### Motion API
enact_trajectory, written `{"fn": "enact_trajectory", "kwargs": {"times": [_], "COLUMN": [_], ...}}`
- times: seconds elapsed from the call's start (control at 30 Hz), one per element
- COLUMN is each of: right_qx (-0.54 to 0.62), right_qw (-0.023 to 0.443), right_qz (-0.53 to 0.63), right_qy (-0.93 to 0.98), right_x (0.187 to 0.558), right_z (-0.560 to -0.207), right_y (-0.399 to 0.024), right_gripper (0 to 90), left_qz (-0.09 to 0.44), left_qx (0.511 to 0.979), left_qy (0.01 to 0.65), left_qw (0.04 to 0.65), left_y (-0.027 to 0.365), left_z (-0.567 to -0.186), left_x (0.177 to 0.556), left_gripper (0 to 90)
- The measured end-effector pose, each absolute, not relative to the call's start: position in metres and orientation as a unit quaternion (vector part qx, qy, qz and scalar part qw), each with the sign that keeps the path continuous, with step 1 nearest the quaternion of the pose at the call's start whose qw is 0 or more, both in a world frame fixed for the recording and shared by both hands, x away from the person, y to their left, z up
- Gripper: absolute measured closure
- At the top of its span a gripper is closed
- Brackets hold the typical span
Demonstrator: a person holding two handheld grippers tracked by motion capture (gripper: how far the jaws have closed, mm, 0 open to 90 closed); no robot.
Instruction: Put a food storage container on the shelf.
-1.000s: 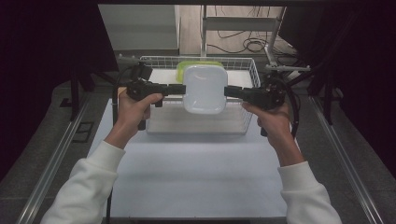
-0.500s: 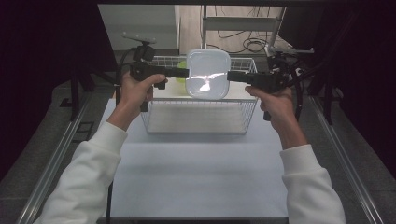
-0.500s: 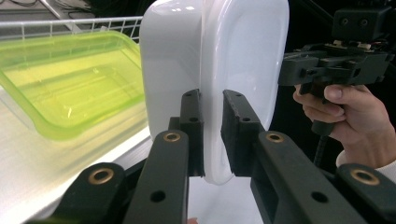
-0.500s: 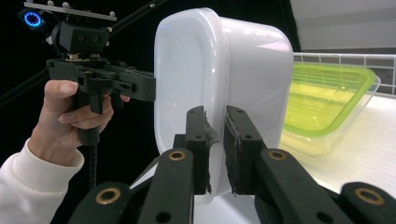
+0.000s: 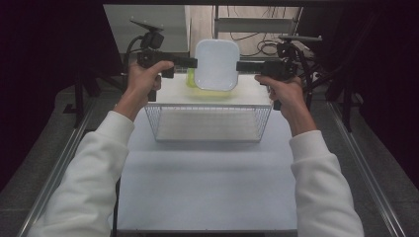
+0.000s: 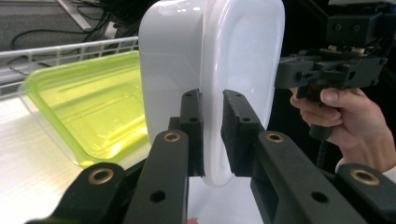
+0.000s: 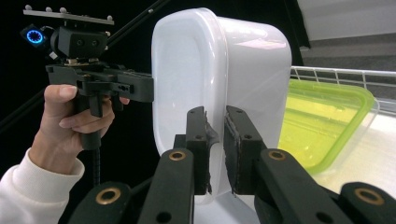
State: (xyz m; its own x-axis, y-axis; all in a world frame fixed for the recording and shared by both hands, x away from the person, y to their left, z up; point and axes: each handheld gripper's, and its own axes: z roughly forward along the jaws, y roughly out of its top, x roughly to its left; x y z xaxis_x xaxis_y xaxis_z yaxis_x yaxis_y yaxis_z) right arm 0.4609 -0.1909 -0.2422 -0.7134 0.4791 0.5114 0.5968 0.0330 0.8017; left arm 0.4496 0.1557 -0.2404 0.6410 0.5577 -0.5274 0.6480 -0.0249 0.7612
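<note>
White plastic container (image 5: 216, 64) hangs between the left hand-held gripper (image 5: 191, 62) and right hand-held gripper (image 5: 240, 66), each clamped on an opposite rim, above a yellow-green container (image 6: 88, 112) and beyond the wire basket (image 5: 210, 123) on the counter (image 5: 207, 187).

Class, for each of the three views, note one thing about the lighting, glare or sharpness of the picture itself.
High view: the white container is washed out, the surroundings fall into near-black. Left gripper view: bright highlights streak the container's glossy wall, the green lid glows translucent, and the near jaws look soft. Right gripper view: the background behind the left hand-held gripper is black, the container evenly lit.
</note>
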Motion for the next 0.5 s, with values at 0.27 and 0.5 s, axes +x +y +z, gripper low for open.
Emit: {"fn": "enact_trajectory", "kwargs": {"times": [0.27, 0.5], "right_qx": [-0.387, -0.394], "right_qw": [0.07, 0.092], "right_qz": [-0.579, -0.579], "right_qy": [-0.714, -0.708], "right_x": [0.492, 0.504], "right_z": [-0.249, -0.251], "right_y": [-0.182, -0.179], "right_gripper": [80.0, 80.4], "left_qz": [-0.058, -0.074], "left_qx": [0.705, 0.697], "left_qy": [0.444, 0.455], "left_qw": [0.55, 0.549], "left_y": [0.163, 0.169], "left_z": [-0.249, -0.254], "left_x": [0.474, 0.481], "left_gripper": [79.1, 79.2]}}
